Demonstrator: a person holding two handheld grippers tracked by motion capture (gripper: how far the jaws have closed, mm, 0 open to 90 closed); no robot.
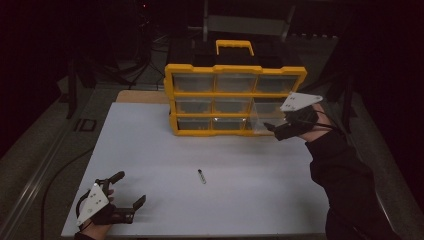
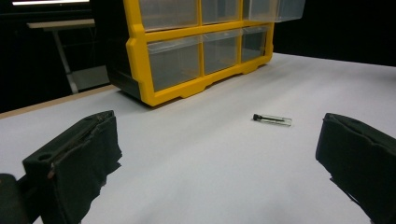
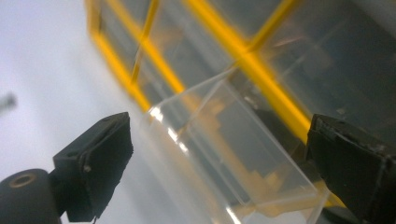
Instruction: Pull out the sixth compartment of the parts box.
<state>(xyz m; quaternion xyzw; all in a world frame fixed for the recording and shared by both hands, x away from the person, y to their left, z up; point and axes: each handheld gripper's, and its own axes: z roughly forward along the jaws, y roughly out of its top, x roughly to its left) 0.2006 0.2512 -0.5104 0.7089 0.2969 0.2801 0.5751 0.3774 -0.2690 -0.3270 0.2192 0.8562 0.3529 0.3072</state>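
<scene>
Both tools gape: the right tool (image 1: 274, 131) beside a blurred clear drawer (image 3: 233, 154), the left tool (image 1: 131, 189) idle.

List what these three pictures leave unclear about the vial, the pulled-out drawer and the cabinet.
- Vial: contents too small in the high view; in the right gripper view a blur at the left edge.
- Clear drawer: motion blur hides any contents.
- Yellow cabinet: top row cut off by the left gripper view's upper edge.
</scene>
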